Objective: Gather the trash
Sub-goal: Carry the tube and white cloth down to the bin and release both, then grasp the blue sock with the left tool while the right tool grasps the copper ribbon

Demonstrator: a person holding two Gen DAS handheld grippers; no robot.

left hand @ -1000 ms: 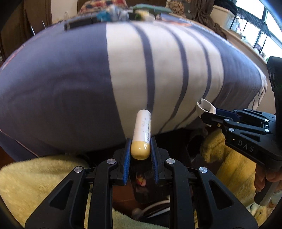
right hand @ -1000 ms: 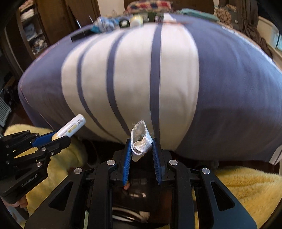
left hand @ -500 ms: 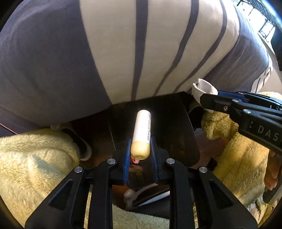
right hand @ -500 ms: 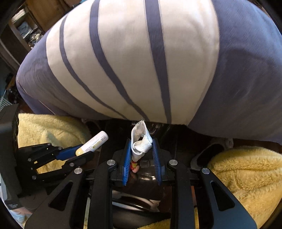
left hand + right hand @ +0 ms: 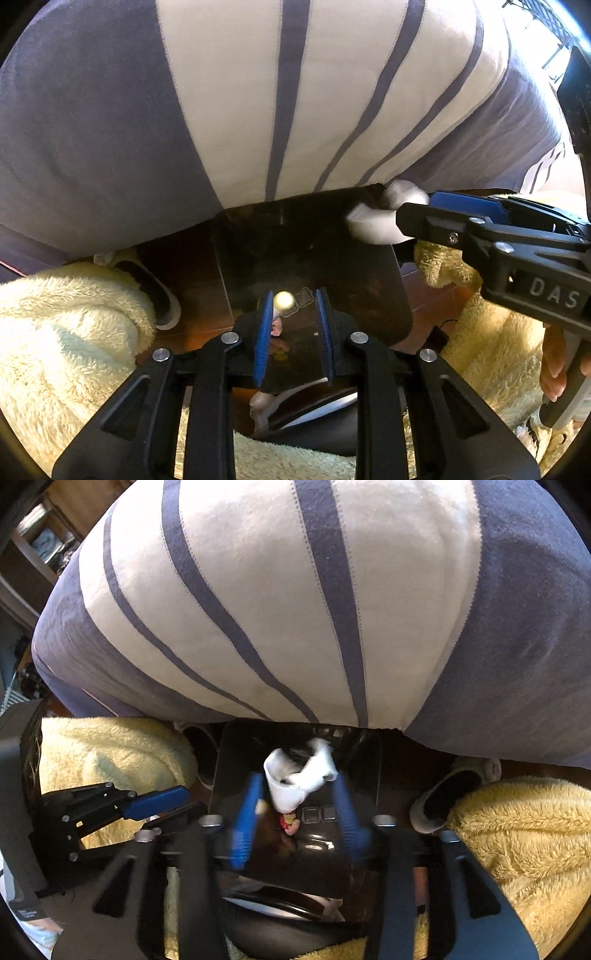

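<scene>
Both grippers hang over a dark trash bin (image 5: pixel 314 258), which also shows in the right wrist view (image 5: pixel 229 760), on the floor below the bed. My left gripper (image 5: pixel 291 306) is open; the cream tube (image 5: pixel 283 300) lies end-on by its left pad, dropping toward the bin. My right gripper (image 5: pixel 295 794) is open, its fingers blurred; the white strap piece (image 5: pixel 295 775) floats loose between them over the bin. In the left wrist view the strap (image 5: pixel 376 221) sits at the right gripper's tip (image 5: pixel 413 218).
A striped grey and white bed cover (image 5: pixel 258 110) fills the upper view. Yellow fluffy fabric (image 5: pixel 55 332) lies on both sides of the bin, with slippers (image 5: pixel 443 797) on the floor. Small trash bits (image 5: pixel 290 821) lie in the bin.
Both grippers opened over the bin. The tube slipped down from the left jaws, and the strap came free of the right jaws.
</scene>
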